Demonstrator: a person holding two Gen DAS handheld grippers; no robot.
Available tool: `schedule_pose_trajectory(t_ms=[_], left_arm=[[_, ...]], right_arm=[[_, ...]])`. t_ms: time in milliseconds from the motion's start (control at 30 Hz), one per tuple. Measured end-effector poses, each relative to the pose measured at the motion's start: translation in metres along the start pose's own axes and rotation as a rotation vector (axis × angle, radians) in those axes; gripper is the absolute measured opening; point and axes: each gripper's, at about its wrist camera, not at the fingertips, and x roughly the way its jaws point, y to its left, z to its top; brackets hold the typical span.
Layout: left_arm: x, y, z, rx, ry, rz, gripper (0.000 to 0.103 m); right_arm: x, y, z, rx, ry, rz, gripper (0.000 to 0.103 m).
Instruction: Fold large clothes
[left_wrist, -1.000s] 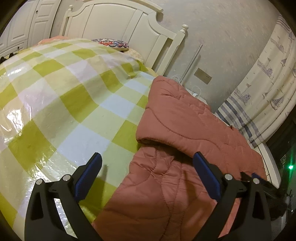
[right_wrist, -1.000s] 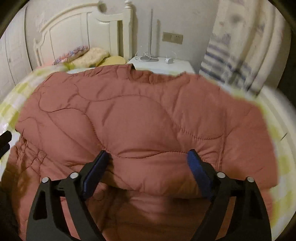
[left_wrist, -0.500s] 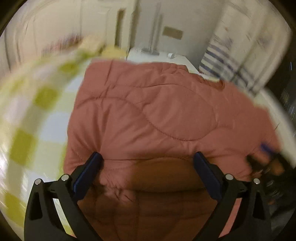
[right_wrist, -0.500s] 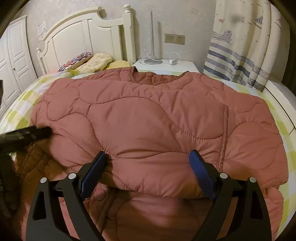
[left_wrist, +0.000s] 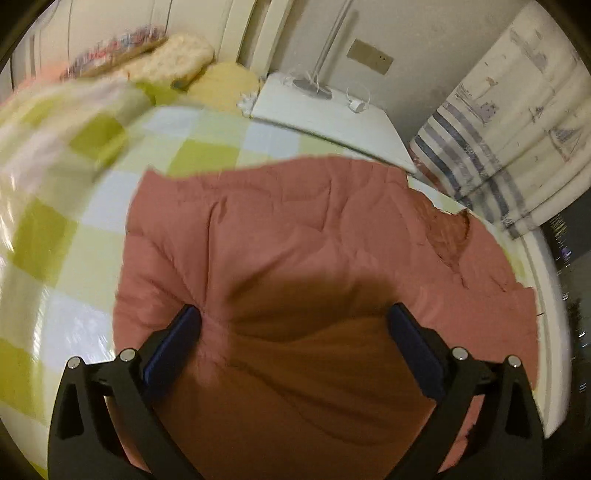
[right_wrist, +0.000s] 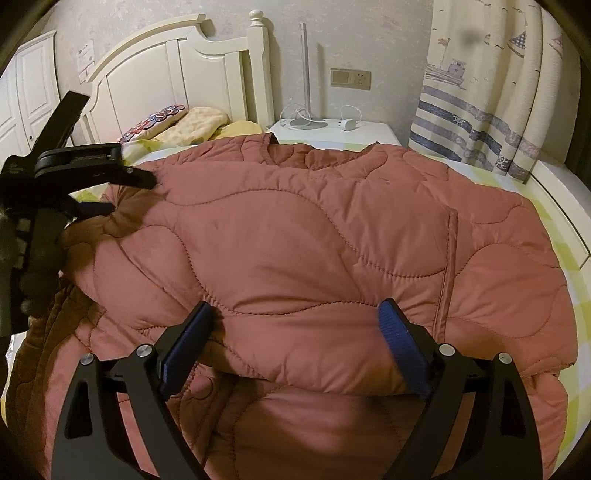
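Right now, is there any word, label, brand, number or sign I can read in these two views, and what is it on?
No text reads clearly in either view.
Paper notice on the wall above the headboard: printed marks, too small to read.
Small label below it: too small to read.
Embossed mark on the left gripper body: illegible.
Screen at the right edge: glowing lines, too blurred.
Curtain: boat pictures only, no words.

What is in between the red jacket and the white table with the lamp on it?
In the left wrist view, only a strip of checked bedsheet lies between the jacket and the bedside table. Nothing else sits there.
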Motion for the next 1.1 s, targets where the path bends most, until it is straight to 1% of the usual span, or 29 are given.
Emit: schedule_pose_trajectory(t_ms=[67,100,133,200,233,300,333,367,433,500,533,567,600,633,667,733,767,833,900,933,1000,1067,1100], left_arm=[[-0.009,-0.006,0.007,0.007,-0.04,-0.019,0.101],[-0.016,-0.006,0.012,-0.005,-0.075,-0.03,0.101],[-0.021,-0.005,0.017,-0.021,-0.112,-0.022,0.101],[-0.018,-0.002,0.025,-0.041,-0.137,0.02,0.101],[-0.004,0.002,0.03,-0.054,-0.102,0.062,0.101],[0.015,0.009,0.031,-0.062,-0.021,0.075,0.101],[0.02,0.006,0.03,-0.037,-0.018,0.096,0.101],[0.016,-0.002,0.028,0.008,-0.037,0.125,0.101],[0.002,-0.01,0.023,0.04,-0.083,0.118,0.101],[-0.025,-0.022,0.011,0.058,-0.175,0.089,0.101],[-0.039,-0.032,-0.001,0.089,-0.215,0.062,0.101],[-0.045,-0.039,-0.009,0.116,-0.228,0.041,0.101],[-0.048,-0.051,-0.019,0.159,-0.23,0.021,0.101],[-0.043,-0.063,-0.03,0.209,-0.213,0.02,0.101],[-0.034,-0.072,-0.039,0.251,-0.18,0.043,0.101],[-0.007,-0.083,-0.051,0.292,-0.106,0.109,0.101],[0.006,-0.083,-0.057,0.295,-0.092,0.134,0.101],[0.005,-0.081,-0.063,0.289,-0.121,0.129,0.101],[-0.015,-0.071,-0.065,0.23,-0.108,0.1,0.101],[-0.032,-0.063,-0.072,0.184,-0.129,0.083,0.101],[-0.064,-0.049,-0.095,0.137,-0.173,0.068,0.101],[-0.09,-0.036,-0.126,0.132,-0.21,0.044,0.101],[-0.096,-0.031,-0.143,0.136,-0.217,0.042,0.101]], right_arm=[[0.0,-0.001,0.0,0.004,-0.001,0.005,0.087],[0.0,-0.001,0.0,0.006,-0.001,0.007,0.087],[0.001,-0.001,0.0,0.006,-0.001,0.007,0.087],[0.001,-0.001,0.0,0.006,-0.001,0.007,0.087],[0.001,-0.001,0.0,0.007,-0.001,0.008,0.087],[0.001,-0.001,0.0,0.005,0.0,0.007,0.087],[0.0,-0.001,0.0,0.005,0.0,0.009,0.087],[0.0,-0.001,0.0,0.006,0.0,0.009,0.087],[0.0,-0.002,0.0,0.009,0.0,0.013,0.087],[0.0,-0.003,0.0,0.014,0.0,0.018,0.087],[0.0,-0.003,0.0,0.015,-0.001,0.019,0.087],[0.0,-0.003,0.0,0.015,-0.001,0.02,0.087],[0.0,-0.003,0.0,0.015,-0.001,0.019,0.087],[0.0,-0.003,0.0,0.015,-0.001,0.019,0.087],[0.0,-0.003,0.0,0.015,-0.001,0.018,0.087],[-0.001,-0.002,0.0,0.013,-0.002,0.015,0.087],[-0.001,-0.003,0.0,0.013,-0.003,0.014,0.087],[-0.001,-0.004,-0.001,0.016,-0.002,0.015,0.087],[-0.002,-0.004,-0.001,0.018,-0.003,0.018,0.087],[-0.002,-0.005,-0.001,0.02,-0.003,0.021,0.088],[-0.002,-0.005,-0.002,0.022,-0.003,0.023,0.088],[-0.002,-0.006,-0.002,0.026,-0.003,0.027,0.088],[-0.002,-0.006,-0.002,0.028,-0.003,0.029,0.088]])
